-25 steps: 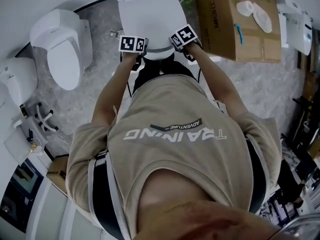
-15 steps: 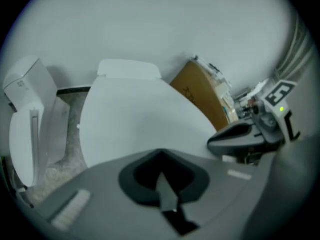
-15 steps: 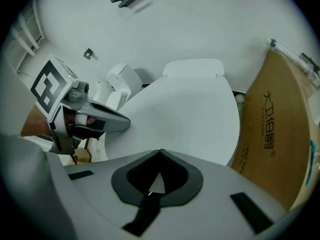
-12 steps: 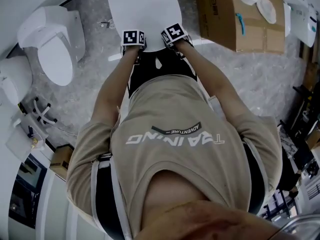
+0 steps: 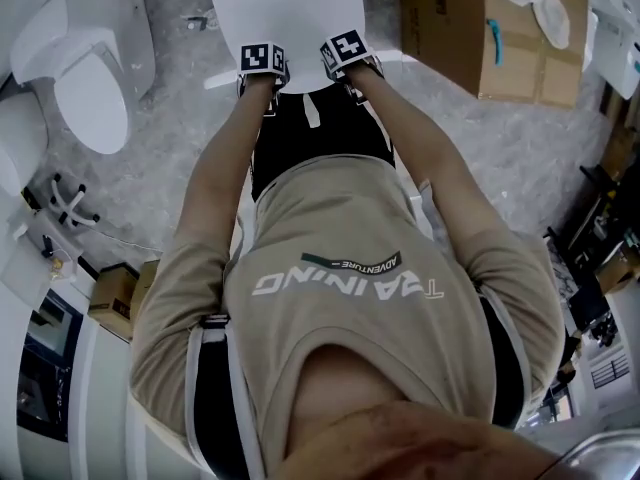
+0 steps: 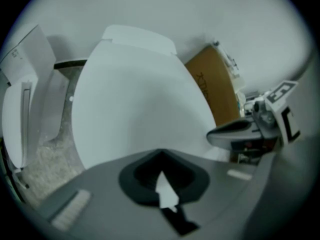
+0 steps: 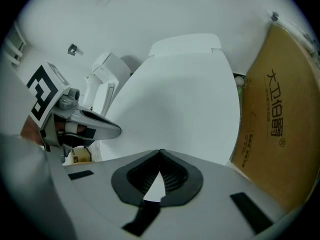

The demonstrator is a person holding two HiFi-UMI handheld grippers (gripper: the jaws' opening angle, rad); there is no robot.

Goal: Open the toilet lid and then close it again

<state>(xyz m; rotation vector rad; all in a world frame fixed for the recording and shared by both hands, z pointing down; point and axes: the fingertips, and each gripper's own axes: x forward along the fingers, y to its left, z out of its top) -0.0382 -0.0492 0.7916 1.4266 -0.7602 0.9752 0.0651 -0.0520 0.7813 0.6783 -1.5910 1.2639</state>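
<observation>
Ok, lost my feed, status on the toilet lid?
Left gripper and right gripper: jaws shut on toilet lid front edge. Lid angle unclear. Cardboard box beside, right, not touching lid.

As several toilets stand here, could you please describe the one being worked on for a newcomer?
Find the big cardboard box; just left of it in the head view lies a broad white toilet lid. Unlike the neighbouring toilet farther left, its front edge is pinched by the left gripper and right gripper.

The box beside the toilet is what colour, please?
Brown box with dark print; clearest in right gripper view.
</observation>
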